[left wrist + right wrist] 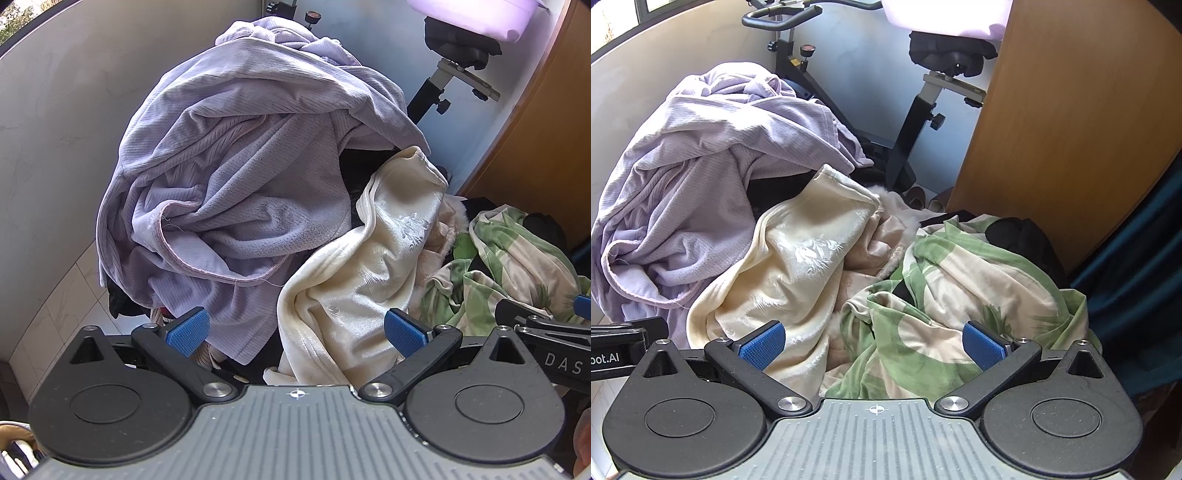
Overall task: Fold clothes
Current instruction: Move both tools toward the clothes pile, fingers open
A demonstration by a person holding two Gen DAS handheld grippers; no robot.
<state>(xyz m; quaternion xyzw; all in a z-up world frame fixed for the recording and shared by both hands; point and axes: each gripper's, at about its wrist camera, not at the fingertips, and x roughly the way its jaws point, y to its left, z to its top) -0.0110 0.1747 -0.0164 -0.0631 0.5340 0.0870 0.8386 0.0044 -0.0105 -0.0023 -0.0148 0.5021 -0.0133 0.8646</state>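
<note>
A heap of clothes fills both views. A large lilac ribbed garment [229, 177] [690, 192] is piled on the left. A cream velvety garment [369, 266] [790, 266] lies in the middle, and a green-and-cream patterned garment [509, 258] [960, 295] lies to the right. My left gripper [297, 330] is open, its blue pads just above the lilac and cream cloth, holding nothing. My right gripper [873, 347] is open over the cream and green cloth, empty too. Part of the right gripper shows at the left wrist view's right edge.
An exercise bike [923, 110] [454, 74] stands behind the pile against a pale wall. A wooden panel [1071, 129] rises at the right, with dark blue fabric [1137, 288] beside it. Dark garments [1023, 236] lie within the heap. Pale floor tiles [55, 306] show at the left.
</note>
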